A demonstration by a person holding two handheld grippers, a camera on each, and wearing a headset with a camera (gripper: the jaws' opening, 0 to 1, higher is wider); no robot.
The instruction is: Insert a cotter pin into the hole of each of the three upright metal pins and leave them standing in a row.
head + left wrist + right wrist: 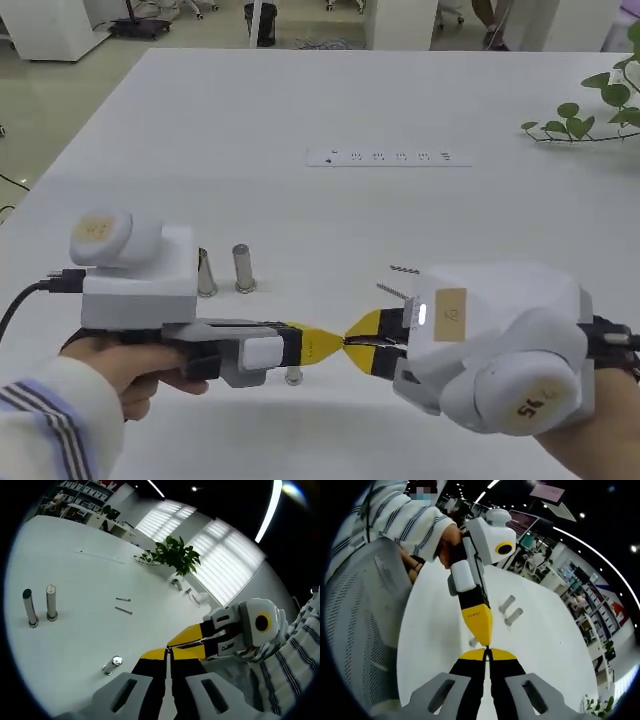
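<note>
Mid-air, left tongs [338, 343], right tongs [352, 341] closed tip-to-tip

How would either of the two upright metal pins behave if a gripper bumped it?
The upright pin stands tall on a narrow base, so it would probably tip easily. Being round, it would then likely roll on the smooth table. It looks like polished metal, so perhaps heavy for its size.

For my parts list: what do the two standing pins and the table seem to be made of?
The pins look like steel or a similar metal with a polished finish: they are silver-grey, with bright reflections along their sides. The table has a smooth, matt white top, perhaps laminate or painted board. It shows only soft glare and no grain, so the material stays open.
</note>
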